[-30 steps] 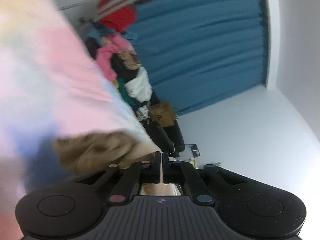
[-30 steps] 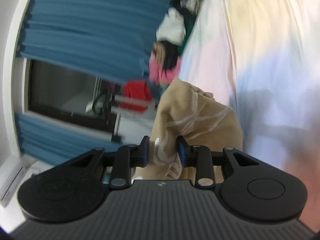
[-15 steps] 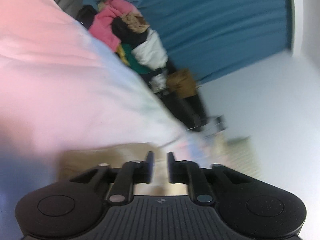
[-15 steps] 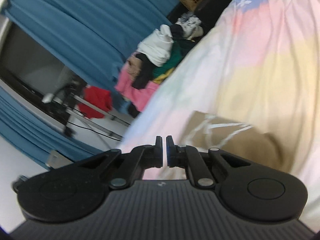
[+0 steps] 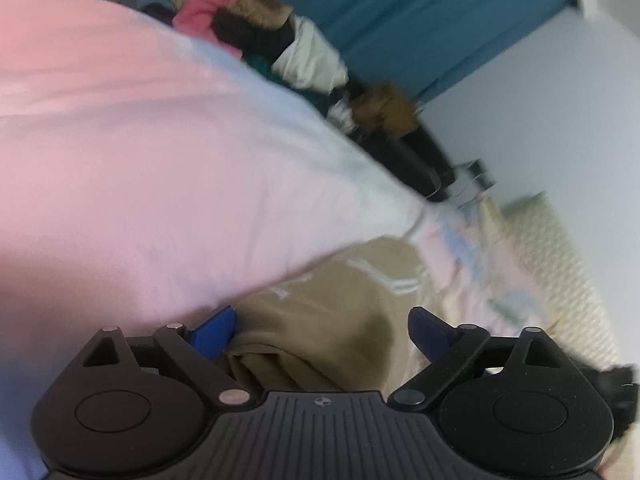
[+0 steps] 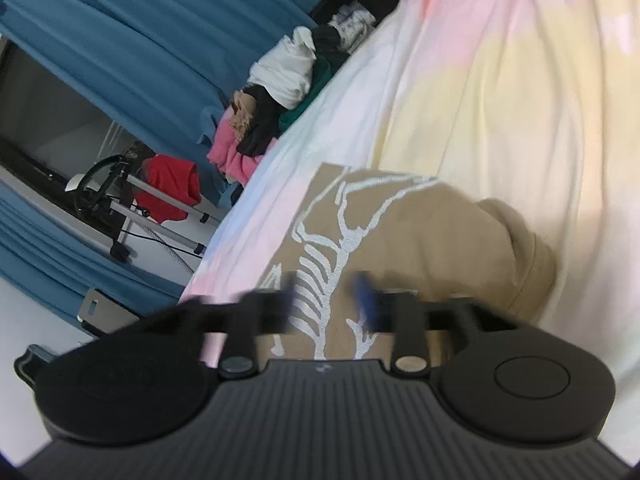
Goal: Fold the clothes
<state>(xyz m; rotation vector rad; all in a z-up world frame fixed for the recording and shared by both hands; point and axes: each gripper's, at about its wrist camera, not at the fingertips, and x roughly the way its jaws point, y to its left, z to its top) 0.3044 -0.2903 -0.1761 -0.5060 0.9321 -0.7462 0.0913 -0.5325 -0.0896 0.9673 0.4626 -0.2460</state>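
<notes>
A tan garment with a white skeleton print [image 6: 404, 232] lies folded on a pastel tie-dye bedsheet [image 6: 500, 80]. It also shows in the left wrist view [image 5: 340, 304], bunched just ahead of my fingers. My left gripper [image 5: 320, 330] is open wide right over the garment, holding nothing. My right gripper [image 6: 326, 300] is open, blurred by motion, and hovers just over the printed part of the garment.
A heap of mixed clothes [image 6: 280, 100] sits at the far end of the bed; it also shows in the left wrist view [image 5: 280, 48]. Blue curtains [image 6: 140, 40] hang behind. A red cloth [image 6: 172, 188] hangs on a metal stand. A cardboard box [image 5: 384, 108] stands by the white wall.
Both grippers have let go of the tan garment and opened; it now lies on the sheet. The right gripper was shut half a second ago and is now opening.
</notes>
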